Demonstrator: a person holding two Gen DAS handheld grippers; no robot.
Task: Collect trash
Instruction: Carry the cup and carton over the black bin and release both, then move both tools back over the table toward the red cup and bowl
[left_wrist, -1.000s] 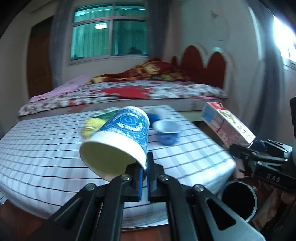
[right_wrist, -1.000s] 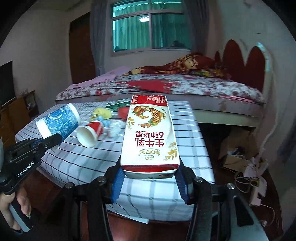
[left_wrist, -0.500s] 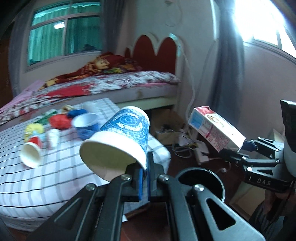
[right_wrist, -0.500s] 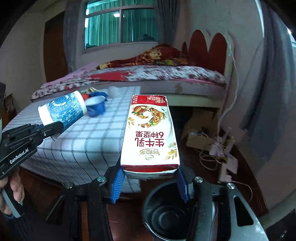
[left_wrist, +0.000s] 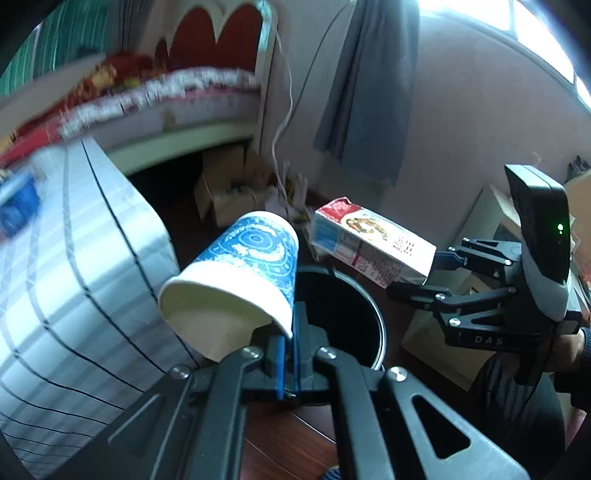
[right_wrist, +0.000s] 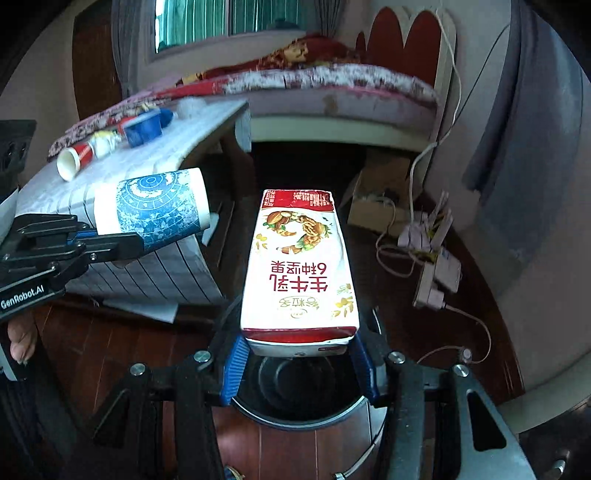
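The left gripper (left_wrist: 288, 354) pinches the rim of a blue-patterned paper cup (left_wrist: 243, 273) — tipped on its side, mouth toward the camera. The right gripper (right_wrist: 299, 365) clamps a milk carton (right_wrist: 301, 266) by its base (label upside down), directly above the black bin (right_wrist: 295, 398). More trash lies on the checked table (right_wrist: 155, 147) at ten o'clock.

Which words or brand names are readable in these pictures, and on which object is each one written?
"GenRobot.AI": on the left gripper body.
"DAS": on the right gripper body; anything further is hidden.
"生牛乳" and "6种坚果": on the milk carton, upside down.
The carton's small print: too small to read.
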